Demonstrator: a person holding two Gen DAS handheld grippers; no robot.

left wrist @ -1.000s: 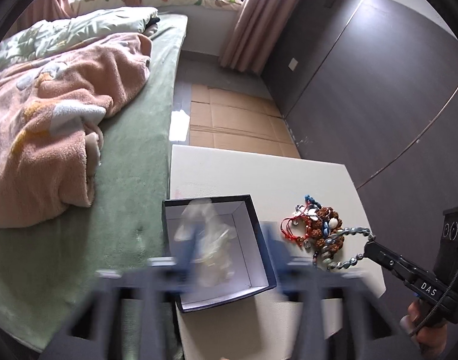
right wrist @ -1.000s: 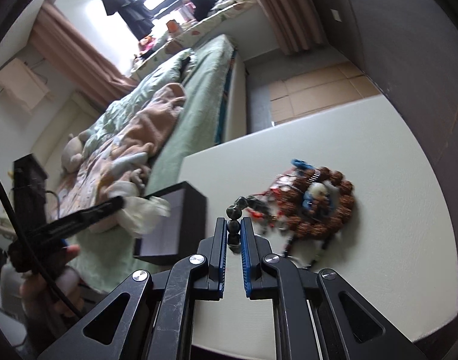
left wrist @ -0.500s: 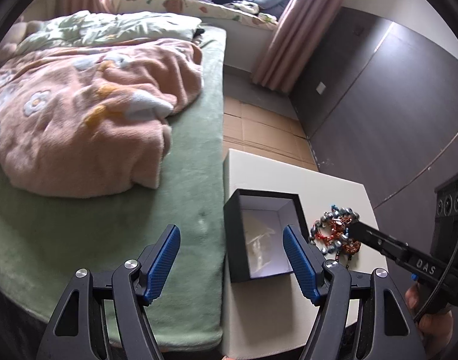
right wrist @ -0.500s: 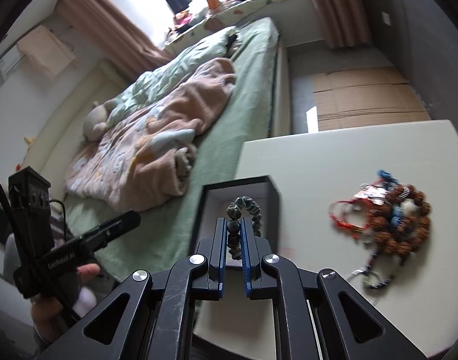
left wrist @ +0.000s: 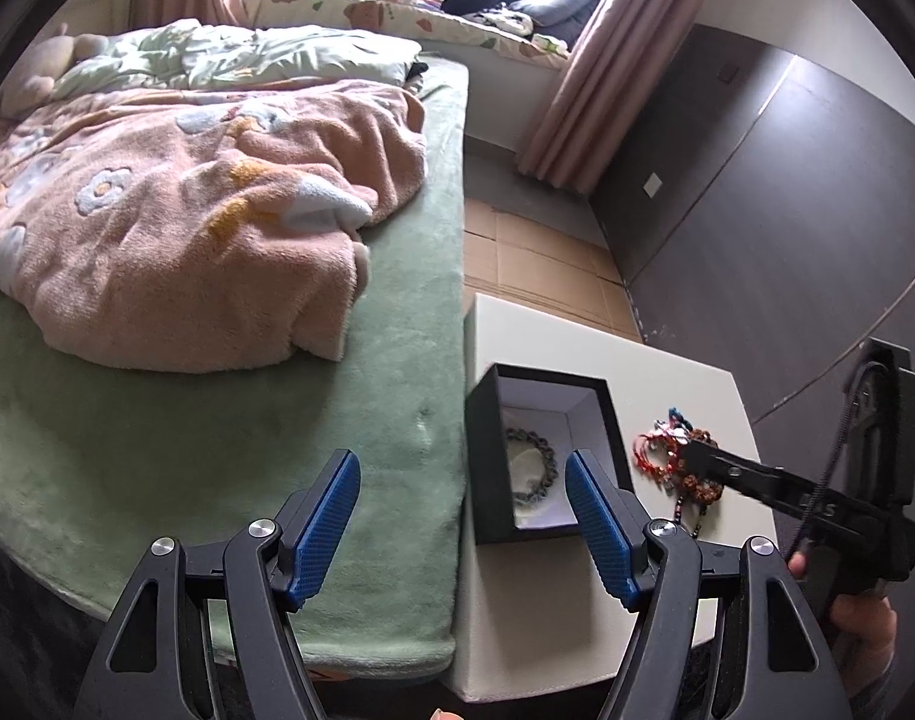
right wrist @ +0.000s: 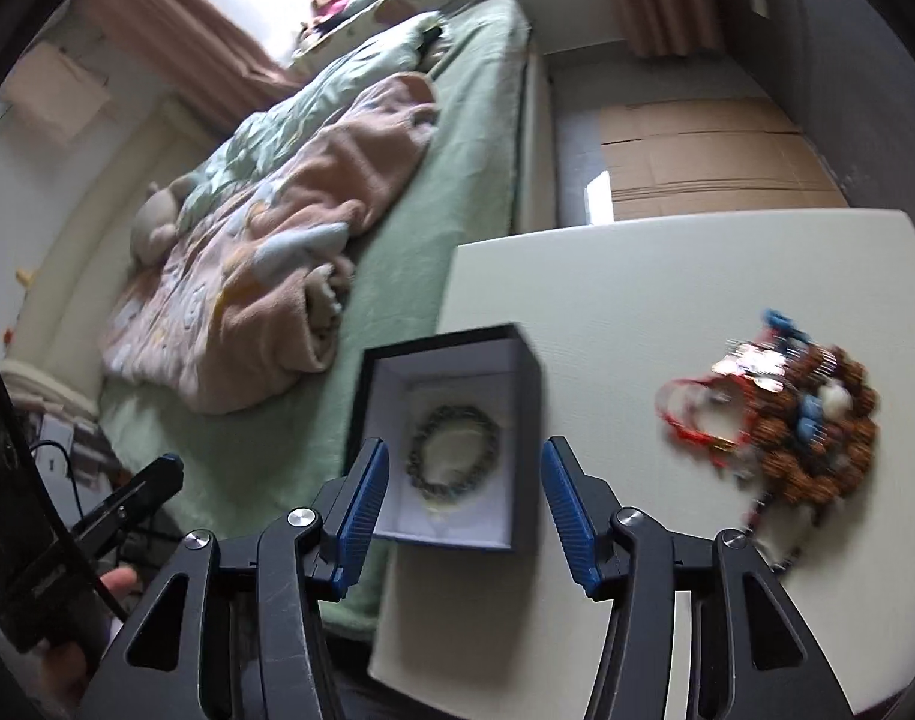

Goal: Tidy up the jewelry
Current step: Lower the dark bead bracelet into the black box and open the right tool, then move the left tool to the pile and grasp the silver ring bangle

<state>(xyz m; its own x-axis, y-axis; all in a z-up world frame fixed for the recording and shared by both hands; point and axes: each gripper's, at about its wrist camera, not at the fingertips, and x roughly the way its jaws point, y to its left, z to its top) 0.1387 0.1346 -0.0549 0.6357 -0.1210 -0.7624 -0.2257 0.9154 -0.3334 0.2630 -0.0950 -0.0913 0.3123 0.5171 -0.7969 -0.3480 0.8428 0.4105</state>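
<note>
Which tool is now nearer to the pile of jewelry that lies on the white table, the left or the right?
Right. The right tool has its tip over the pile of jewelry. The left tool hangs beside the dark box, apart from the pile.

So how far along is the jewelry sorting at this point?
Done: one dark beaded bracelet lies in the black box. In hand: nothing; the right gripper is opening above the box with nothing between its fingers, and the left gripper is open and empty. Left: the tangled pile of bracelets on the white table.
</note>
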